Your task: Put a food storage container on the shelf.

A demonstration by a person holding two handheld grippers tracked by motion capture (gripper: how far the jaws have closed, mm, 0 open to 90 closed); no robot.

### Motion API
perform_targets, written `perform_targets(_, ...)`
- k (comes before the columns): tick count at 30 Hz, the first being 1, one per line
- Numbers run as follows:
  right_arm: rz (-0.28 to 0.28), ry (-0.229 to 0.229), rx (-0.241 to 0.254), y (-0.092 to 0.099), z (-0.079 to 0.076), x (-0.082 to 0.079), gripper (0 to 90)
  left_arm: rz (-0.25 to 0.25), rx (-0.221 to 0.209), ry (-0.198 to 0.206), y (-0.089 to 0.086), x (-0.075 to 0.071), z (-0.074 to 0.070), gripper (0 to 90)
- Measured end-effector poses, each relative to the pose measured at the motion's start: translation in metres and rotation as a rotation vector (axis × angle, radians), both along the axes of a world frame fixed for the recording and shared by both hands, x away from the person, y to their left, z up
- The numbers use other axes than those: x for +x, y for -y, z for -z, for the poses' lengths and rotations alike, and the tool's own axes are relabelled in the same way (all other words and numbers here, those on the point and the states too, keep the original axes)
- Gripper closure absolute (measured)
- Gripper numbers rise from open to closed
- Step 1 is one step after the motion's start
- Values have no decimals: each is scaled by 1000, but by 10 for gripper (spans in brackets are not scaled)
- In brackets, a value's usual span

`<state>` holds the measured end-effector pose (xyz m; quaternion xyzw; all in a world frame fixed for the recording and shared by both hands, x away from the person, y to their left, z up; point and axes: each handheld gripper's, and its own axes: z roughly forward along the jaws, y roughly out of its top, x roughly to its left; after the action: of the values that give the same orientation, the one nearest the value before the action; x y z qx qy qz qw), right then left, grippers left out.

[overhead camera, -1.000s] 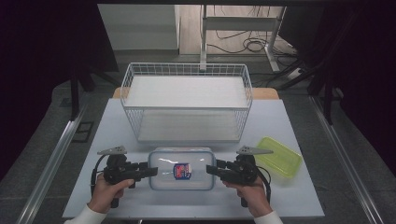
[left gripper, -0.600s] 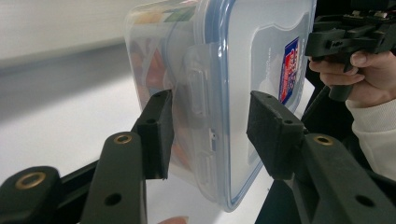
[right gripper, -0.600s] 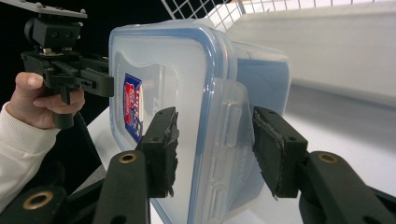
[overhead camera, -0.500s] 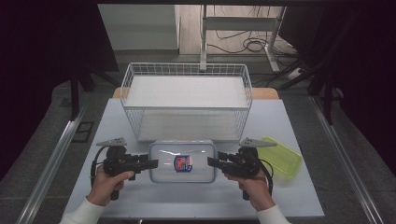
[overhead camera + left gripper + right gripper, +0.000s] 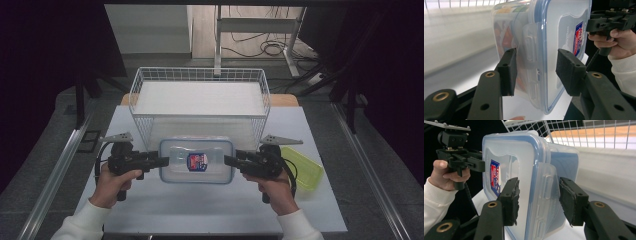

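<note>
The left gripper (image 5: 161,161) clamps one short end of the clear lidded container (image 5: 197,160), its pads either side of the side latch, and the right gripper (image 5: 231,161) grips the opposite end the same way (in the right gripper view the pads (image 5: 511,200) press lid and base together). Compared with a second ago, the container sits higher and nearer the white wire basket (image 5: 200,95), so both hands have lifted it off the grey table (image 5: 190,210) and are carrying it level between them. My guess is that the box is headed over the front rim into the basket, which calls for a bit more height. A green lid (image 5: 303,167) lies just beside the right hand (image 5: 274,192). Beyond the table the room is dark, with desk legs and cables on the floor.
</note>
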<state>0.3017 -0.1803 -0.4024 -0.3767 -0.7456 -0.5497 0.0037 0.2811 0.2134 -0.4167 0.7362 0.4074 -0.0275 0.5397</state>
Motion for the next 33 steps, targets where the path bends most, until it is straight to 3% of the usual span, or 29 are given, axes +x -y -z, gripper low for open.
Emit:
perform_targets(22,5,73,4,-3,-53,30,514,0,33,83,-2,32,-59,523)
perform_targets(33,9,111,6,-7,-78,50,515,-3,20,112,-6,53,-82,523)
